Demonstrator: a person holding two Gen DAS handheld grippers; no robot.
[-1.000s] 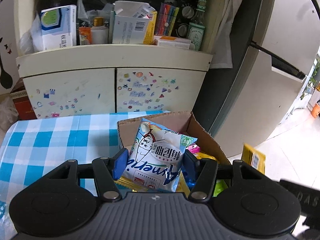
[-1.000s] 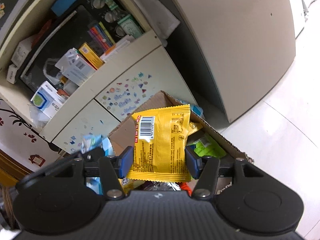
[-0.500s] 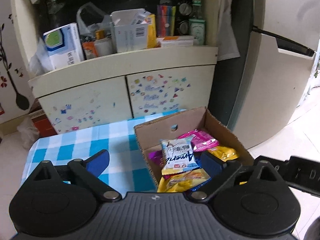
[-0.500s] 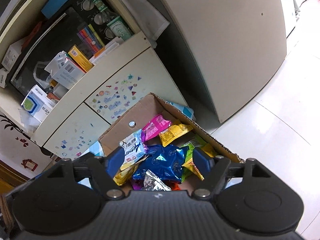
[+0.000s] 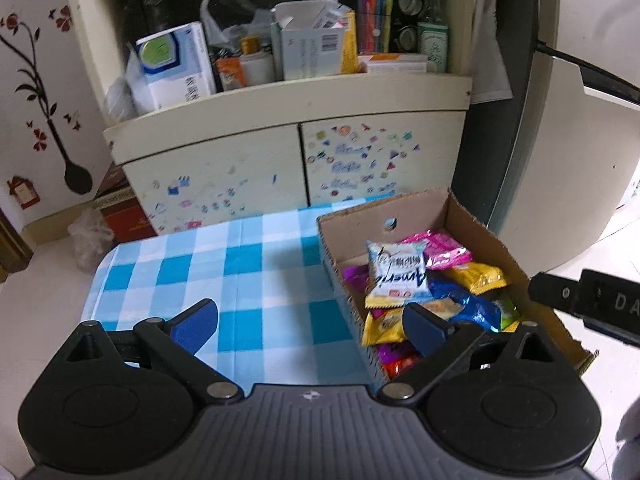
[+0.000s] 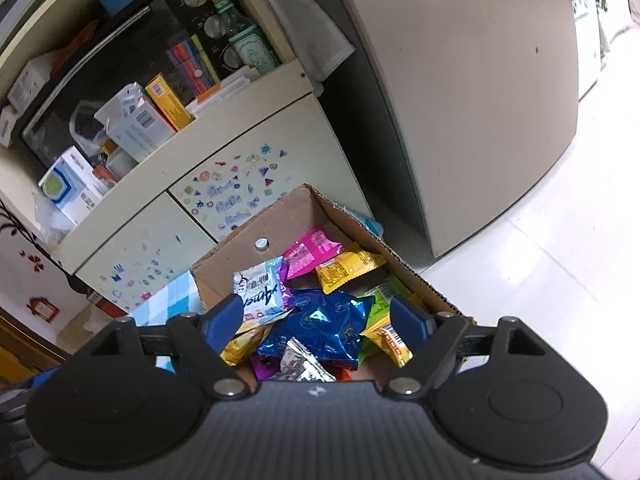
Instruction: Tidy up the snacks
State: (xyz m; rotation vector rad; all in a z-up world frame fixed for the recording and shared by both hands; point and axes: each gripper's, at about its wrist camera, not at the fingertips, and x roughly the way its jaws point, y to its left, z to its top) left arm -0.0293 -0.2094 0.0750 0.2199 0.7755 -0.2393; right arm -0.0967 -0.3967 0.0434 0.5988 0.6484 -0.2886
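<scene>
An open cardboard box [image 5: 400, 208] [image 6: 248, 236] holds several snack packets. A white-and-blue packet [image 5: 396, 276] [image 6: 260, 288] lies on top at the box's left. A yellow packet [image 5: 478, 276] [image 6: 344, 268], a pink one [image 5: 444, 248] [image 6: 312, 248] and a blue foil one [image 5: 468, 304] [image 6: 324, 320] lie beside it. My left gripper [image 5: 310, 320] hangs over the box's left wall and the checked cloth, jaws opening wide, nothing between them. My right gripper [image 6: 316, 312] hovers above the heap, jaws also opening, gripping nothing.
The box sits at the right end of a table with a blue-and-white checked cloth [image 5: 240, 272]. Behind stands a cream cabinet [image 5: 280, 168] with stickers and a cluttered shelf. A white appliance [image 6: 480, 100] and tiled floor [image 6: 560, 260] lie to the right.
The left gripper let go of the white-and-blue packet and the right let go of the yellow one; both now lie in the box. Both jaws spread wide, and the left gripper drew back.
</scene>
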